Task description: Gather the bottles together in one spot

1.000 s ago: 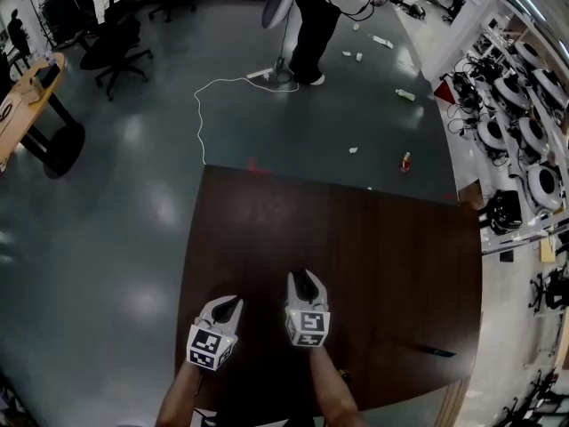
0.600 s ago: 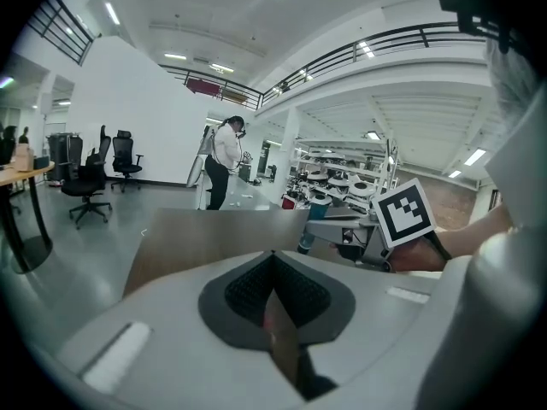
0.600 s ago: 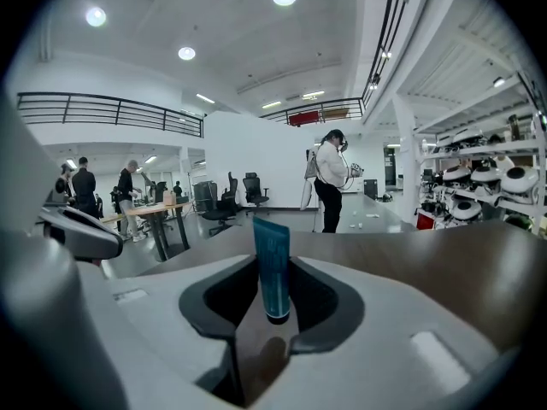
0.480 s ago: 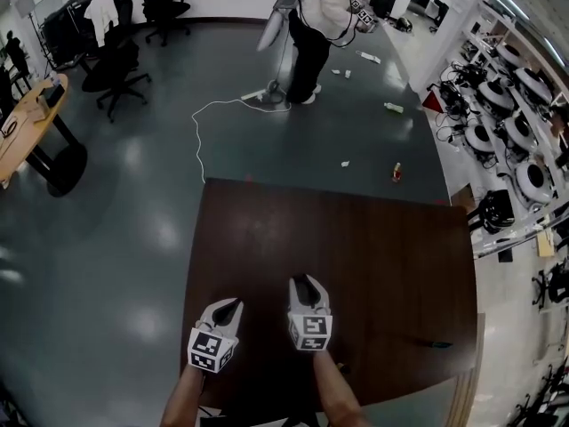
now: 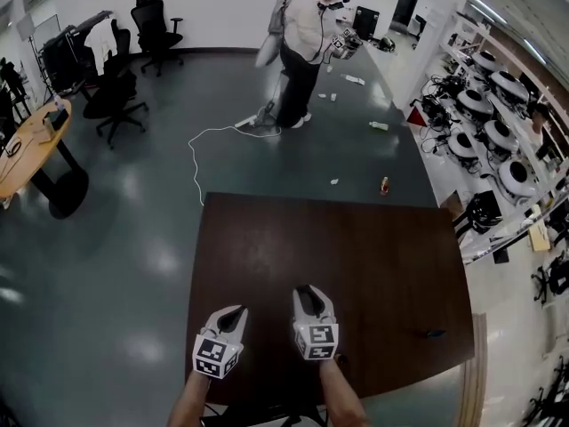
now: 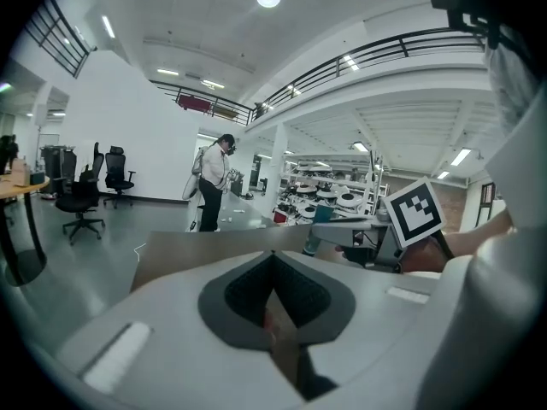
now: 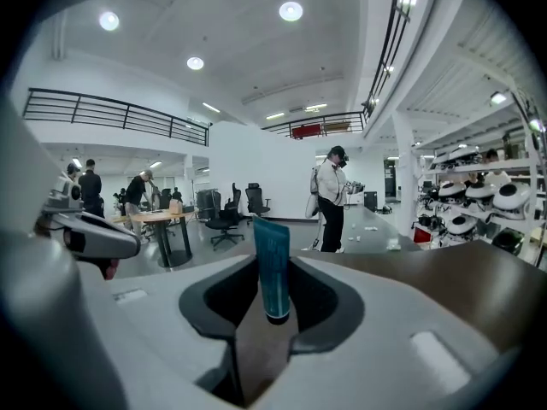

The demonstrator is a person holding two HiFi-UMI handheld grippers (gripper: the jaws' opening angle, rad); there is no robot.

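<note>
A teal plastic tube-shaped bottle (image 7: 272, 267) is held upright, cap end down, between the jaws of the right gripper (image 5: 308, 292), which are closed on its sides (the head view barely shows it). It is carried over the near edge of the dark brown wooden table (image 5: 356, 247). Just to its left, the left gripper (image 5: 236, 312) is seen with its jaws brought together at the tips and nothing between them. Beyond the table, on the grey floor (image 5: 133, 221), a person in a white top (image 5: 307, 34) is seen standing.

Open-plan lab, office chairs (image 5: 114, 100), equipment racks (image 5: 491, 145)
</note>
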